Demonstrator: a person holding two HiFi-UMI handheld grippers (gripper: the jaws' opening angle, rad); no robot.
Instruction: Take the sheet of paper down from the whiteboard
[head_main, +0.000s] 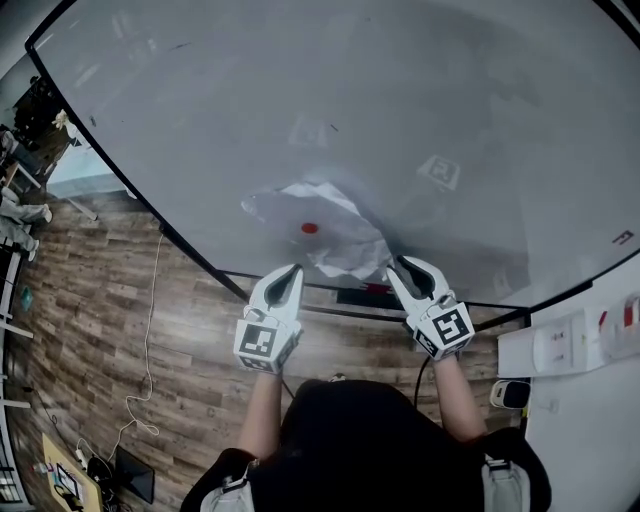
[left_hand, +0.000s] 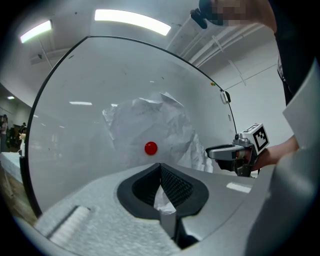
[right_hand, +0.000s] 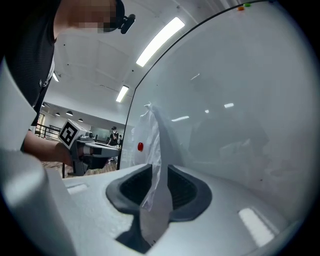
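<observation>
Crumpled white sheet of paper (head_main: 342, 242) is on the large white whiteboard (head_main: 250, 110), low and near the middle. A small round red magnet (head_main: 310, 228) pins it about mid-sheet. The sheet bulges off the board, with its lower edge hanging toward the black bottom frame rail (head_main: 330, 288).

Left gripper (left_hand: 160, 172): jaws pressed together, pinching a bit of the sheet's lower left edge, with white paper showing in the cleft. It is below the magnet.

Right gripper (right_hand: 160, 175): jaws spread, with the sheet's right edge hanging loose in the gap and the pads not pressing it. It sits close to the board face.

In the head view both grippers are side by side at the board's bottom edge, one at each lower corner of the sheet, marker cubes toward the person. The person wears a black top (head_main: 370, 440). Brown wood-plank floor (head_main: 100, 300) is under the board.
</observation>
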